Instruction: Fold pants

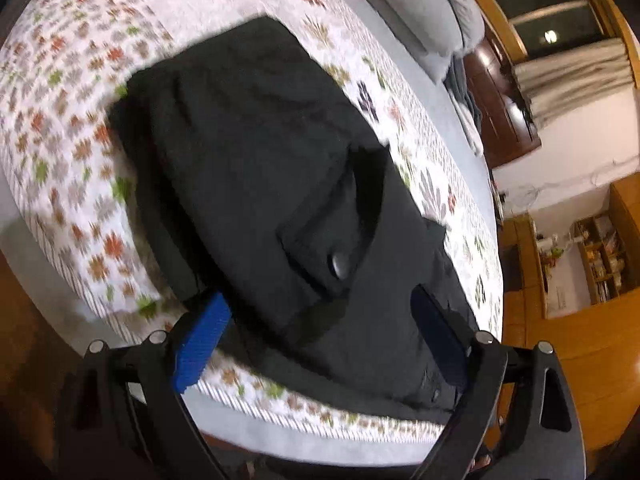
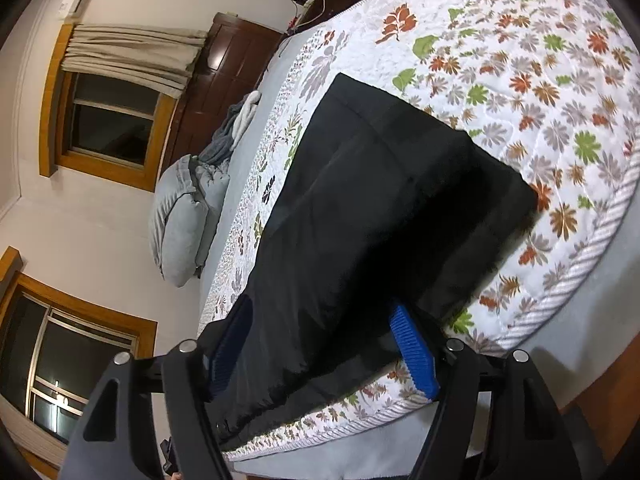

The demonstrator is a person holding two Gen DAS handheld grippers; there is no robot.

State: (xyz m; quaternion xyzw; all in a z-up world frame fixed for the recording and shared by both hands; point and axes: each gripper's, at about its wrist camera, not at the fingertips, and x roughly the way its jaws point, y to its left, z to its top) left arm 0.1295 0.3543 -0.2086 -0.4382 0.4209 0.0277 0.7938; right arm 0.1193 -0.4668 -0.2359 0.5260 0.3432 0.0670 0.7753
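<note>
Black pants (image 1: 256,184) are seen spread across the floral bedcover (image 1: 60,128), filling the centre of both frames, their near edge lying at the mattress edge low in the picture. The left gripper (image 1: 320,340) is held spread at the bottom of its frame, its blue pads (image 1: 202,350) straddling the cloth without pinching it. The right gripper (image 2: 324,356) is likewise held apart around the near edge, apparently positioned so a fold can be started. Grey pillows (image 2: 180,216) lie at left.

I see a bed w/ leaf-print quilt (image 2: 520,80) and grey pillows (image 2: 180,216), dark wood headboard (image 2: 224,76), white walls (image 2: 100,220), wood-framed dark windows (image 2: 108,120) w/ bunched beige curtain (image 2: 132,56), and wooden shelving (image 1: 600,256).
</note>
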